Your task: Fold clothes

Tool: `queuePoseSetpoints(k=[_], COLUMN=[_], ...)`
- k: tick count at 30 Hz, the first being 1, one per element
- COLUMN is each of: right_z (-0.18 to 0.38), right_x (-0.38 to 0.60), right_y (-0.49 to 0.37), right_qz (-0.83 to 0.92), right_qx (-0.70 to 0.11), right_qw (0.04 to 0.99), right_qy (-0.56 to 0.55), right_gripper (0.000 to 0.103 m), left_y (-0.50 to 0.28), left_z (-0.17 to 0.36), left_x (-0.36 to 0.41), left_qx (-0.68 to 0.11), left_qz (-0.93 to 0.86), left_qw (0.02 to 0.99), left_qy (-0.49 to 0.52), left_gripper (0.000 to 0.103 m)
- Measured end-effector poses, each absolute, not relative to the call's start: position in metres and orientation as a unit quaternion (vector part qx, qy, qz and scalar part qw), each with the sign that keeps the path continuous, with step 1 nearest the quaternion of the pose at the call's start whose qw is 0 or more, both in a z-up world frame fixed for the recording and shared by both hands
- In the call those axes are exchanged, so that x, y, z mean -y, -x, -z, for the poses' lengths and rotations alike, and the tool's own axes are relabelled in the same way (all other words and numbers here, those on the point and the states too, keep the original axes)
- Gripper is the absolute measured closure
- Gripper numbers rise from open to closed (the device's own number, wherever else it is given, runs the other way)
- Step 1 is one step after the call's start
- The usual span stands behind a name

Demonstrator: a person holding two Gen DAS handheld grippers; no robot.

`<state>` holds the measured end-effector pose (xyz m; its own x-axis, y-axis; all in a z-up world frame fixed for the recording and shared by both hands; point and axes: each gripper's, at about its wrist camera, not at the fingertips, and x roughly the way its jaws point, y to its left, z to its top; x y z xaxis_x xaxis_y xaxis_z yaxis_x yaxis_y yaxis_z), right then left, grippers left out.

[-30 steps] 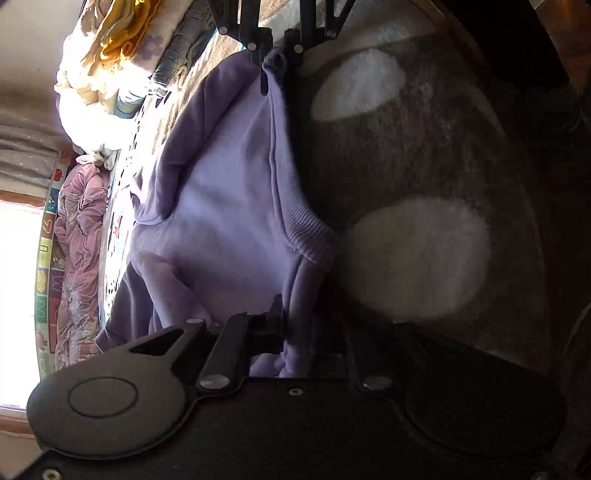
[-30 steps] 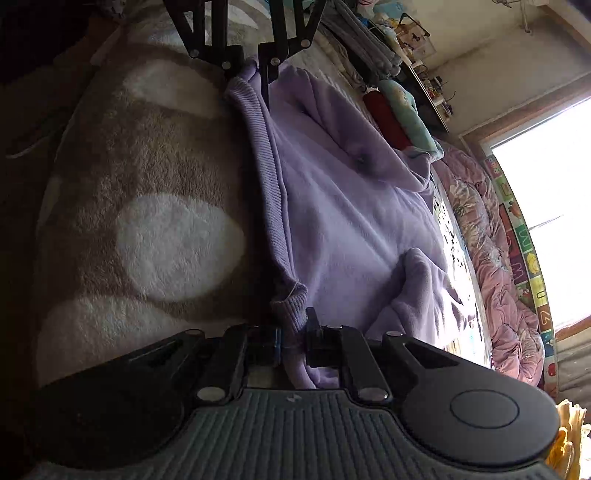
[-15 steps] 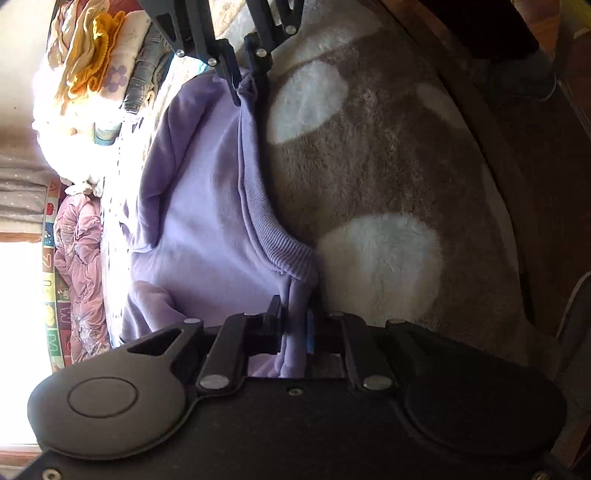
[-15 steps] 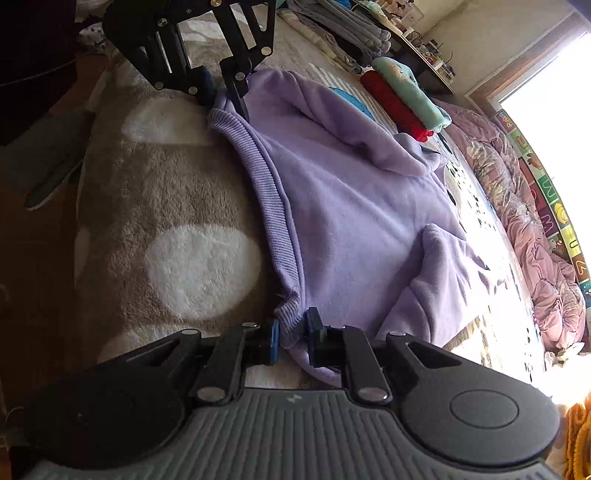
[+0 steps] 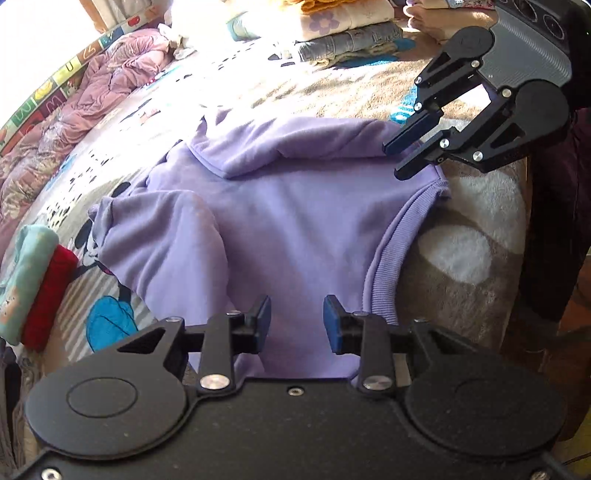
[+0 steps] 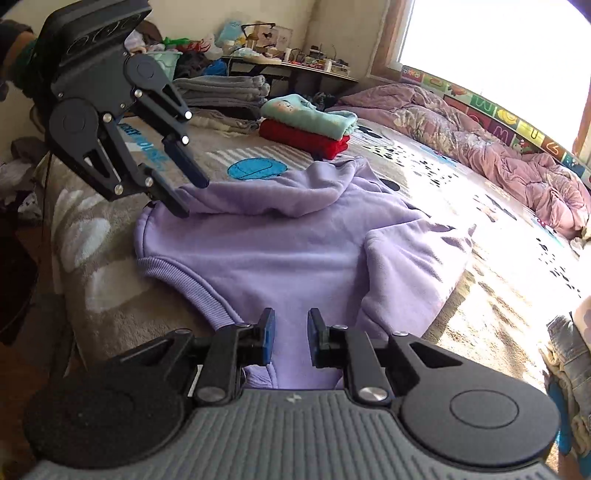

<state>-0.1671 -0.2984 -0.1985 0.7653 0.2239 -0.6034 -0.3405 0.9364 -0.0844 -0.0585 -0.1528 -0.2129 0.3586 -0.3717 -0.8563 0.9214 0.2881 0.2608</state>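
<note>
A lilac sweatshirt lies spread on a bed's patterned blanket, its ribbed hem running along the brown, white-spotted stretch of blanket at the bed's edge. One sleeve is folded in over the sweatshirt's body, and the other sleeve lies across the far part of the sweatshirt in a loose roll. The left hand-held gripper hangs just above the sweatshirt's near hem corner with its blue-padded fingers spread apart and nothing between them. In the right wrist view the same hand-held gripper hovers over the sweatshirt's far hem corner, jaws parted, and whether its lower finger touches the cloth cannot be told. The right hand-held gripper is likewise open and empty, poised over the hem corner at its own end of the sweatshirt; seen from the left wrist camera, its fingertips sit just above that corner with a gap between them. Beyond the sweatshirt, a folded teal garment rests on a folded red one, and a stack of grey folded cloth stands further back from the sweatshirt. On the sweatshirt's other side lies a pile with folded jeans under pale flowered cloth. A crumpled pink quilt lies past the sweatshirt, along a bright window.
</note>
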Motion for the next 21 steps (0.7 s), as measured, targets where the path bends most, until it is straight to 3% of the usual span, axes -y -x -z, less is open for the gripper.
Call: queuePoseSetpoints(k=[1,2,4,6,8,12,21], right_z=[0.213,0.235,0.25,0.246,0.238,0.219,0.194], right_x=[0.296,0.287,0.272,0.274,0.279,0.28,0.33], right_y=[0.161,0.159,0.184,0.195,0.197,0.194,0.177], right_qz=[-0.15,-0.158,-0.168,-0.17,-0.17,-0.174,-0.104], right_qx=[-0.329,-0.359,-0.322,-0.326,-0.338,-0.348,-0.247], right_qw=[0.928,0.912,0.907,0.901,0.902,0.905,0.958], right_qy=[0.087,0.115,0.212,0.23,0.21,0.17,-0.099], right_gripper=[0.082,0.081,0.079,0.079,0.079,0.08,0.076], left_y=[0.063,0.075,0.084,0.073,0.062,0.057,-0.009], left_z=[0.226,0.23,0.226,0.215,0.205,0.187,0.15], left_x=[0.153,0.149,0.145,0.142,0.136,0.125,0.132], left_qx=[-0.353,-0.31,-0.284,-0.315,-0.338,-0.344,-0.347], left_qz=[0.44,0.452,0.466,0.468,0.471,0.491,0.389], left_qw=[0.714,0.71,0.689,0.696,0.704,0.691,0.789], left_qy=[-0.415,-0.441,-0.478,-0.444,-0.411,-0.406,-0.326], left_gripper=[0.07,0.07,0.07,0.069,0.063,0.061,0.058])
